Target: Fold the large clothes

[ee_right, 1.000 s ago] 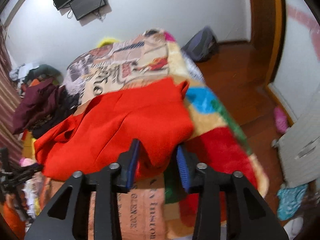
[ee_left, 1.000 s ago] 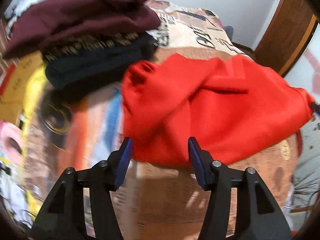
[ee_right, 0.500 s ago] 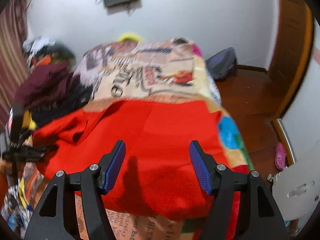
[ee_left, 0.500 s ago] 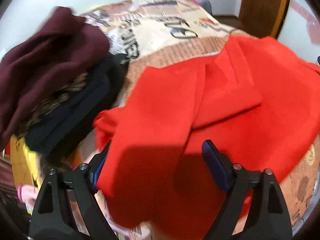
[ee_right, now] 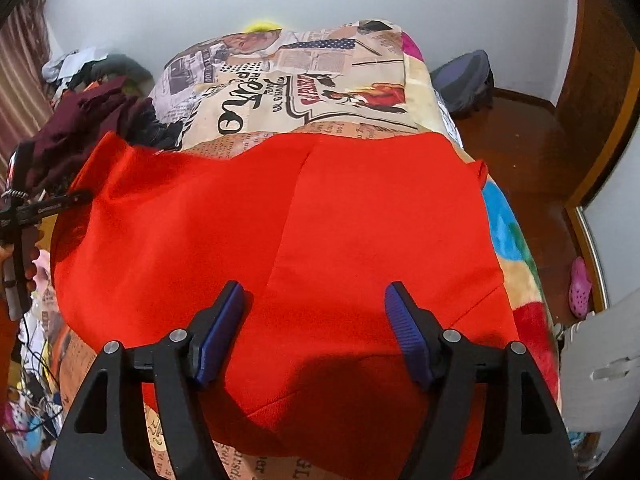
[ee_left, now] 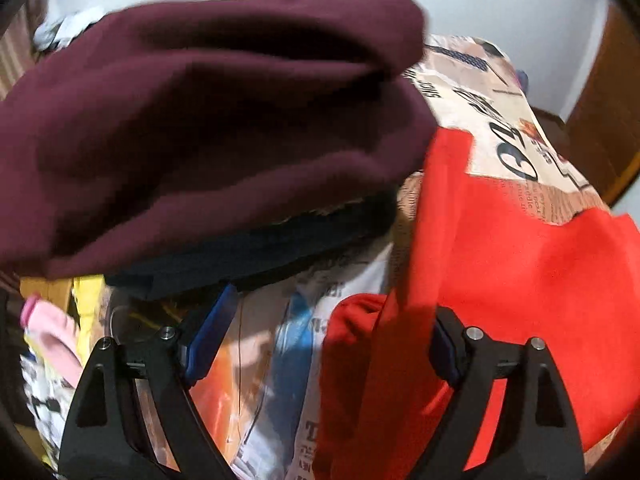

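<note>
A bright red garment (ee_right: 360,220) lies spread flat across the bed, with a seam running down its middle. My right gripper (ee_right: 314,332) hovers over its near edge. Its jaws are opening and the pads press on nothing, with red cloth under them. My left gripper (ee_left: 326,340) stands open at the garment's left edge, where a bunched red corner (ee_left: 352,320) lies between its fingers untouched. In the right wrist view the left gripper's body (ee_right: 24,216) shows at the far left, with a hand (ee_right: 32,268) on it.
A maroon garment (ee_left: 200,120) lies on a dark navy one (ee_left: 260,256), close beside the red cloth's left edge. The printed blanket (ee_right: 300,80) covers the bed. To the right of the bed, on the wooden floor, are a backpack (ee_right: 464,80) and a pink clog (ee_right: 580,288).
Both pairs of jaws have widened. The right one let go of a red fold, and the garment now lies flat. The left gripper moved leftward to the garment's edge by the maroon pile.
</note>
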Motion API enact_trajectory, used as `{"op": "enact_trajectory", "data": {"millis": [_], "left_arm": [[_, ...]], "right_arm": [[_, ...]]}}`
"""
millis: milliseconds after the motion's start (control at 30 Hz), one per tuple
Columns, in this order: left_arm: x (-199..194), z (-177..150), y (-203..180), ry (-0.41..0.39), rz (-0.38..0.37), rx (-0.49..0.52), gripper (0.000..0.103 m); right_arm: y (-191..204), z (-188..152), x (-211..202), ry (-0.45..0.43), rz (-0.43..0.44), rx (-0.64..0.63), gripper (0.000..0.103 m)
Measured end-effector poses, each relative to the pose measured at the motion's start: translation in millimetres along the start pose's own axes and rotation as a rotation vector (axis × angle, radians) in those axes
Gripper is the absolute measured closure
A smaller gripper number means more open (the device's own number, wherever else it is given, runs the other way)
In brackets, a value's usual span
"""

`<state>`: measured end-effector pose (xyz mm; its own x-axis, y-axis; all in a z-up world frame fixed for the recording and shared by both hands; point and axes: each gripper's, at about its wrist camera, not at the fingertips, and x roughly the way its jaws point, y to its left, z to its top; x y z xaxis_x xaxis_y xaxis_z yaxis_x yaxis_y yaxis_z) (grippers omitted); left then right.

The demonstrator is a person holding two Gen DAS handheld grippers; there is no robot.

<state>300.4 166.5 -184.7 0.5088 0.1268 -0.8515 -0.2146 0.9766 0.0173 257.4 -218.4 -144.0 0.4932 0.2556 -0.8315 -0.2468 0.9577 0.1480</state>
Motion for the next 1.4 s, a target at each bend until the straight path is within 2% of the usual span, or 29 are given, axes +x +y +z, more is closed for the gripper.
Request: {"op": "enact_trajectory", "data": {"millis": [200, 333, 500, 667, 900, 1000, 1133, 1267, 1400], "left_arm": [[-3.6, -16.2, 4.9, 0.009, 0.029, 0.022, 0.018], [-11.5, -25.4, 18.8, 0.015, 0.009, -0.034, 0.018], [-34.5, -37.1, 26.0, -0.021, 0.004, -0.057, 0.018], [-69.5, -50.5, 28.6, -0.079, -0.038, -0.088, 0.018], [-91.3, -72.6, 17.6, -0.093, -0.136, -0.141, 0.017], [-87.4, -90.8, 14.3, -0.045, -0.222, -0.19, 0.017], [-69.0, -113.9, 9.7, 0.068, -0.319, -0.262, 0.017], [-51.9, -131.8, 0.2, 0.159, -0.381, -0.281, 0.017], [-38.6, -138.8, -6.3, 0.219, -0.499, -0.35, 0.017]], "right_arm": [[2.2, 0.8, -0.3, -0.006, -0.013, 0.012, 0.033], [4.0, 1.6, -5.2, -0.012, -0.023, 0.016, 0.033], [10.1, 5.3, -16.3, -0.041, -0.019, 0.001, 0.033], [24.8, 11.0, -29.1, -0.097, -0.003, -0.018, 0.033], [57.0, 15.1, -39.4, -0.156, 0.034, -0.061, 0.032], [72.4, 13.3, -32.6, -0.151, 0.031, -0.094, 0.031], [85.5, 7.1, -20.2, -0.118, 0.033, -0.131, 0.031], [93.2, 0.3, -5.5, -0.075, -0.008, -0.183, 0.031], [94.0, -6.8, 5.2, -0.051, -0.035, -0.207, 0.031]]}}
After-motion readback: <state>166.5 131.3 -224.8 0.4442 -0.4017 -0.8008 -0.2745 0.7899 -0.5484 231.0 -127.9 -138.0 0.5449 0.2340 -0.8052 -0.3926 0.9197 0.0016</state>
